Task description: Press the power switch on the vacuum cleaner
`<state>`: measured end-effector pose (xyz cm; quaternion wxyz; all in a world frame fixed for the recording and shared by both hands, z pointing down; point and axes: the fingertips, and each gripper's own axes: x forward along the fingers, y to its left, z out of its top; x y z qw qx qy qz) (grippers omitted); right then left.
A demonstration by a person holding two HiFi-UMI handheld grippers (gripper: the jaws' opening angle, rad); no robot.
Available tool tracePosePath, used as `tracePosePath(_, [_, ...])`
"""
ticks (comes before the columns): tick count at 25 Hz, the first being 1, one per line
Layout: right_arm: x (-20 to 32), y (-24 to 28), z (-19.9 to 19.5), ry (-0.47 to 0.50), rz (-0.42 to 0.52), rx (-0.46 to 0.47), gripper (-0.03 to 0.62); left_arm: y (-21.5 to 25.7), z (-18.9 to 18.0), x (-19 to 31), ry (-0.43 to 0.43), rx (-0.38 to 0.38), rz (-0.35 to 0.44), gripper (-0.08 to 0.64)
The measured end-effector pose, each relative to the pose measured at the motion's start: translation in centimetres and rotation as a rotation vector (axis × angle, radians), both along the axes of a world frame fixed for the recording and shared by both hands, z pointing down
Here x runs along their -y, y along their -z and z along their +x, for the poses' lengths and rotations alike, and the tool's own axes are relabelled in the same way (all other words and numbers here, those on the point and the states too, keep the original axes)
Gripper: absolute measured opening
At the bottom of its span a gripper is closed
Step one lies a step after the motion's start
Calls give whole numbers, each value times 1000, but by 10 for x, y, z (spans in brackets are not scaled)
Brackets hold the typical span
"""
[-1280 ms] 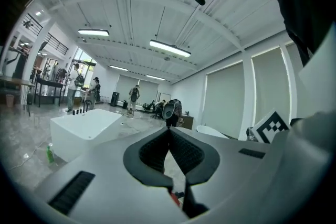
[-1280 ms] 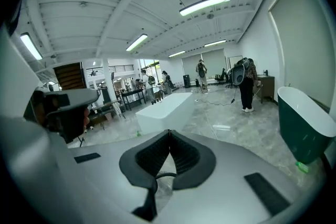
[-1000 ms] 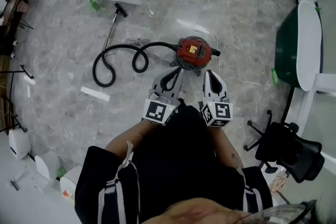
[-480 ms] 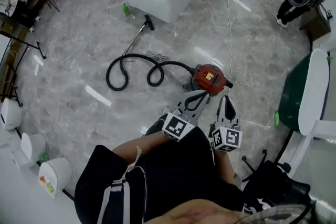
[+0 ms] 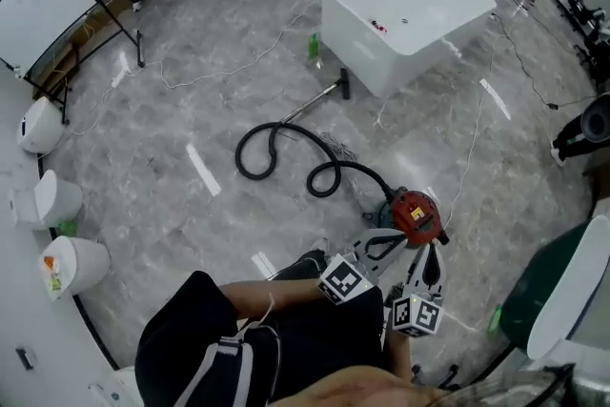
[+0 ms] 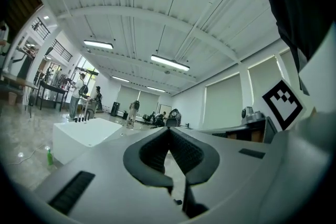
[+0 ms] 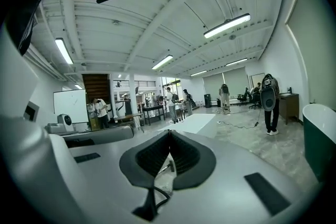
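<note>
The red vacuum cleaner (image 5: pixel 413 214) stands on the grey marble floor at lower right of the head view. Its black hose (image 5: pixel 286 157) curls away to the upper left toward a wand. My left gripper (image 5: pixel 398 241) hovers just in front of the red body, jaws shut and empty. My right gripper (image 5: pixel 434 254) sits beside it, a little right of the vacuum, also shut with nothing held. In the left gripper view the left gripper (image 6: pixel 169 129) has its pads meeting at the tips, and so does the right gripper (image 7: pixel 169 134) in its own view. Neither gripper view shows the vacuum's switch.
A white bathtub (image 5: pixel 405 19) stands behind the hose, with a green bottle (image 5: pixel 312 46) by its corner. A white cable (image 5: pixel 472 148) runs across the floor to the vacuum. White bins (image 5: pixel 71 267) line the left wall. A dark green and white tub (image 5: pixel 562 300) is at lower right. People stand far off.
The head view has swung round, so the vacuum now lies at lower right instead of centre. Both grippers stayed shut and close to the vacuum's near side.
</note>
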<state>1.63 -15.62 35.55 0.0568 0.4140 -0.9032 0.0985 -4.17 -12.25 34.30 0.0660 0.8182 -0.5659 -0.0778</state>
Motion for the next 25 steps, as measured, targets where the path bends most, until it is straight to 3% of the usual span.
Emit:
tracePosePath(5, [-14, 0, -11, 23, 65, -37, 17, 5, -11, -20, 31, 9, 24, 18])
tracePosePath(9, [-38, 2, 4, 12, 103, -43, 17, 8, 2, -48, 41, 24, 41, 18])
tracePosePath(14, [-71, 17, 64, -64, 107, -51, 17, 14, 47, -77, -16, -16, 23, 18])
tracePosePath(19, [-111, 10, 127, -151, 80, -15, 17, 12, 106, -102, -107, 11, 29, 18])
tracePosePath(25, [-184, 16, 153, -204, 86, 23, 17, 21, 130, -165, -153, 3, 50, 18])
